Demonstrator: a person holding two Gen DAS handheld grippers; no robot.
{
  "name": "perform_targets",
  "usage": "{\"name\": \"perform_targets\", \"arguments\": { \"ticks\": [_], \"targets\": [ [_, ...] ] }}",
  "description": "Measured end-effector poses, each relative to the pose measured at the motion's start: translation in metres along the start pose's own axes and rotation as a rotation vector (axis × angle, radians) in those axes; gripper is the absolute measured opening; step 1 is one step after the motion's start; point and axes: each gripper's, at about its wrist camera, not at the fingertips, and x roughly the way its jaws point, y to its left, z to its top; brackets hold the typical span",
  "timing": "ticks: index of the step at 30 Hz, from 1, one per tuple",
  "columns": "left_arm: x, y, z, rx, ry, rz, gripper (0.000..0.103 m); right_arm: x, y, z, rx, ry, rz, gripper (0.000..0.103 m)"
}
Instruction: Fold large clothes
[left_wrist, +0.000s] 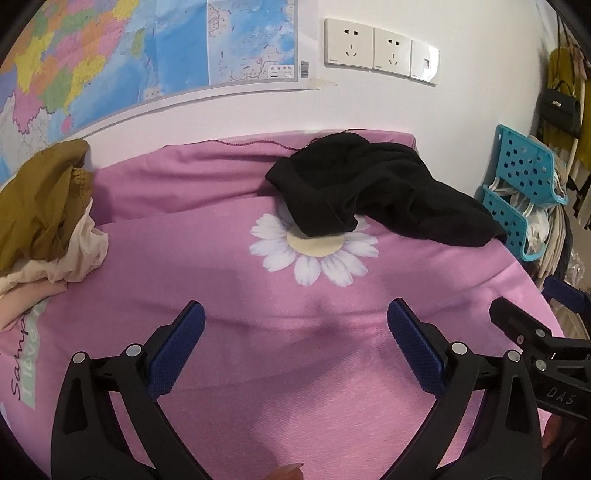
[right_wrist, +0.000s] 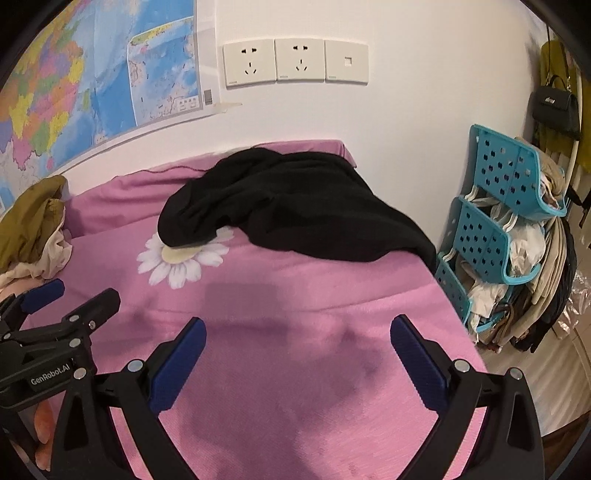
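Your 2 grippers: left gripper (left_wrist: 295, 317) and right gripper (right_wrist: 297, 332), both spread wide, empty, over the pink sheet (left_wrist: 229, 280). Black garment (right_wrist: 295, 214): crumpled, far right. Clothes pile (left_wrist: 44, 221): far left.

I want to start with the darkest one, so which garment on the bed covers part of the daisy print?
The crumpled black garment by the wall; the mustard-brown garment lies at the left edge.

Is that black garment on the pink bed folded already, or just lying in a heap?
In a heap. The black garment lies bunched and creased, one end draped over the daisy print.
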Motion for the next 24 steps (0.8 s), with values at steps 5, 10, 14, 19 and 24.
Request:
{"name": "perform_targets", "arguments": {
  "ticks": [5, 10, 14, 19, 24],
  "targets": [
    [-0.0004, -0.0004, -0.0003, -0.005, 0.003, 0.001, 0.098, -0.0035, 0.0002, 0.0019, -0.006, -0.011, -0.014, 0.097],
    [0.0000, -0.0005, 0.0006, -0.004, 0.003, 0.001, 0.098, -0.0057, 0.0020, 0.0029, -0.015, -0.020, -0.015, 0.097],
    [-0.0002, -0.0008, 0.0012, -0.008, 0.003, 0.003, 0.098, -0.0073, 0.0023, 0.0040, -0.016, -0.028, -0.013, 0.097],
    [0.0002, -0.0005, 0.0017, -0.008, 0.007, 0.001, 0.098, -0.0070, 0.0019, 0.0033, -0.015, -0.028, -0.017, 0.097],
    [0.0012, -0.0011, 0.0026, -0.008, 0.011, 0.003, 0.098, -0.0070, 0.0017, 0.0037, -0.019, -0.029, -0.017, 0.097]
  ]
}}
